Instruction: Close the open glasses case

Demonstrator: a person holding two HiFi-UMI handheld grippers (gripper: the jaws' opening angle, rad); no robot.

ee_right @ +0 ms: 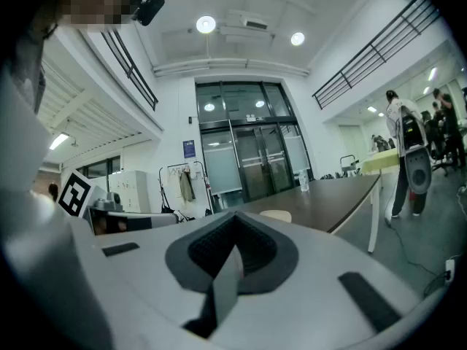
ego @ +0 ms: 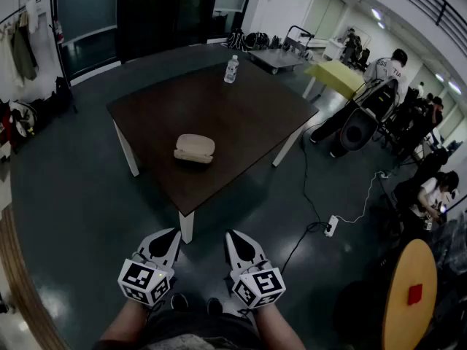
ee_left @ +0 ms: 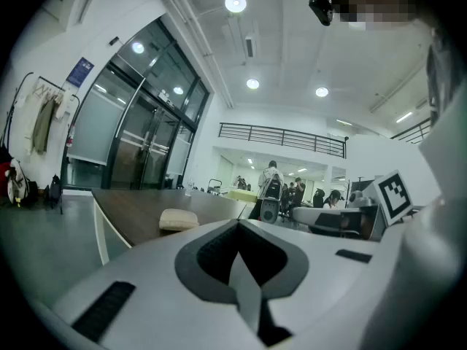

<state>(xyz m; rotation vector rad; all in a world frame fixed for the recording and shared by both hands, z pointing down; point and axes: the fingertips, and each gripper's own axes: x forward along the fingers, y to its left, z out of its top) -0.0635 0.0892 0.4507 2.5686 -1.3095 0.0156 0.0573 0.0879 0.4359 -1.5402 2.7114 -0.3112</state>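
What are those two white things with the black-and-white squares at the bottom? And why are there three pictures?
They are grabbing tools a person holds: the left gripper and the right gripper. One picture comes from a camera on the person's head, looking down. The other two come from small cameras riding on each tool. On the brown table are a beige glasses case and a water bottle. Both tools have their fingers shut and hold nothing, some way short of the table.

On the one dark surface (ego: 248, 115): one glasses case (ego: 194, 149), one water bottle (ego: 231, 69). Off the surface's near corner: one left hand-held gripper (ego: 168, 238), one right hand-held gripper (ego: 238, 241).
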